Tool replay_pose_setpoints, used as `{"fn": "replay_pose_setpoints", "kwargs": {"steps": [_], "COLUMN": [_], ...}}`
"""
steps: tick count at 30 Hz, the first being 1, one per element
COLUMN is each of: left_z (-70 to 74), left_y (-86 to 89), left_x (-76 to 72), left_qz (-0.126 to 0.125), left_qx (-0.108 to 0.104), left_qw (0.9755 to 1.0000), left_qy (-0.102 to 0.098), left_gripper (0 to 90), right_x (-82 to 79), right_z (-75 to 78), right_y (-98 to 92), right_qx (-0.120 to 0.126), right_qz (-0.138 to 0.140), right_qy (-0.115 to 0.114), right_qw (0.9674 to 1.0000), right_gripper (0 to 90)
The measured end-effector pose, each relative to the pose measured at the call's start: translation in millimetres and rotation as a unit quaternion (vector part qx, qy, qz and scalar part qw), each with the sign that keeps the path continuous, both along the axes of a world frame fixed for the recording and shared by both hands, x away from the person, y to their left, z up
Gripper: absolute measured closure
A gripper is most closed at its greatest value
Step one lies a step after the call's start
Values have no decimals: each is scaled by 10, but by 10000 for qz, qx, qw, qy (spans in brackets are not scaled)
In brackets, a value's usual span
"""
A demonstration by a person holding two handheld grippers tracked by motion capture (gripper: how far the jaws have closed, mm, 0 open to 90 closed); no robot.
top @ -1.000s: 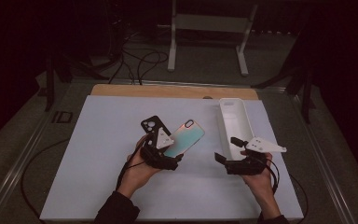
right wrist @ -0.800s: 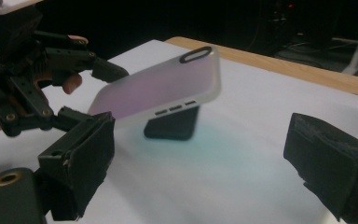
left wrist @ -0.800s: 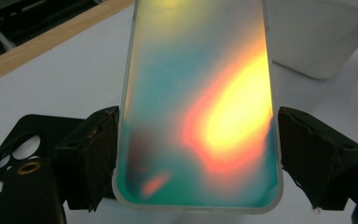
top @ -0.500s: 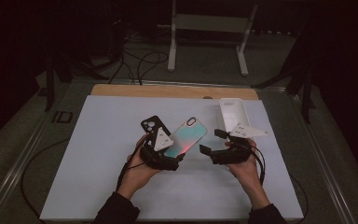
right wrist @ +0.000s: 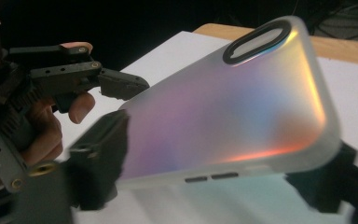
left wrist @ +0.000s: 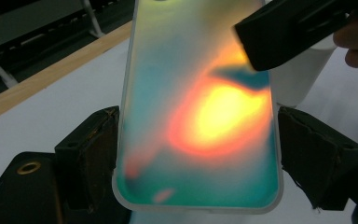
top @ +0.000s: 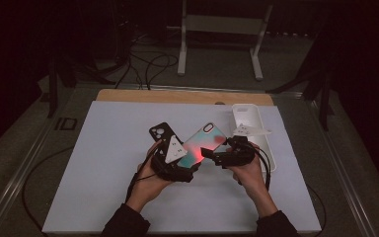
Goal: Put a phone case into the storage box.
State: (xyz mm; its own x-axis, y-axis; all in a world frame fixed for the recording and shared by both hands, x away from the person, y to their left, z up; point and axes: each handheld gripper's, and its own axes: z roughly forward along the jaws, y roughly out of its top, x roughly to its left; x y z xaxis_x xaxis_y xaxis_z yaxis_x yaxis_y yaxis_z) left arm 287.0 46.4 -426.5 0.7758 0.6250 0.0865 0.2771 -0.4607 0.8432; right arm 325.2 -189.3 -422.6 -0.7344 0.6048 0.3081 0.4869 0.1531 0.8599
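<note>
Two-handed now: iridescent phone case (top: 203,144) held mid-frame, clamped across its width by left gripper (top: 187,160), newly joined from the right by right gripper (top: 211,155), jaws just closing around it, perhaps not yet pressing, so handover likely beginning.

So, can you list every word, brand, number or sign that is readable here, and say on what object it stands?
No text can be read in these pictures.
Iridescent case: colours, no lettering.
Black case: no print visible.
White case: no print visible.
Grey plate on the left hand-held gripper: small dark marks, too small to read.
Grey plate on the right hand-held gripper: small marks, too small to read.
</note>
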Motion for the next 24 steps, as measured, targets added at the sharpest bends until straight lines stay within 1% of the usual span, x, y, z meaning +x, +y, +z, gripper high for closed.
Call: {"fn": "replay_pose_setpoints", "kwargs": {"steps": [2, 4, 5, 7, 8, 9, 10, 11, 13, 16, 18, 20, 24], "left_z": [-5, -6, -7, -15, -15, -28, -37, -46, -62, -85, -93, -101, -100], "left_y": [-16, -16, -17, -25, -25, -37, -42, -47, -58, -65, -78, -92, -89], "left_x": [-3, -1, 0, 2, 2, 7, 9, 10, 12, 17, 9, 7, 11], "left_qz": [-7, -4, -6, 3, 3, 2, 0, 5, 7, -24, 26, 79, 132], "left_qx": [-15, -51, -50, -33, -33, -12, -4, 17, 47, 21, 65, 44, 17], "left_qw": [10000, 10000, 10000, 10000, 10000, 10000, 10000, 10000, 10000, 9999, 9999, 9999, 9999], "left_qy": [10, 12, 20, 22, 22, 46, 55, 76, 86, 160, 79, 59, 20], "left_gripper": [170, 170, 170, 170, 170, 170, 170, 170, 170, 171, 170, 169, 177], "right_x": [-1, 1, 5, 10, 10, 10, 8, 9, 8, -3, -8, -9, -16], "right_z": [2, 10, 10, 11, 11, 12, 27, 32, 45, 66, 77, 82, 111], "right_y": [11, 19, 18, 22, 22, 25, 34, 39, 45, 55, 65, 72, 84], "right_qx": [52, 43, 76, 137, 137, 164, 192, 249, 333, 507, 606, 723, 646], "right_qz": [19, -70, -61, -35, -35, -15, -11, 7, 62, 195, 267, 329, 324], "right_qy": [46, 136, 180, 262, 262, 278, 308, 344, 365, 402, 436, 486, 349], "right_qw": [10000, 9999, 9998, 9996, 9996, 9995, 9993, 9991, 9988, 9977, 9969, 9957, 9968], "right_gripper": [305, 377, 410, 456, 456, 483, 550, 596, 677, 800, 838, 861, 868]}}
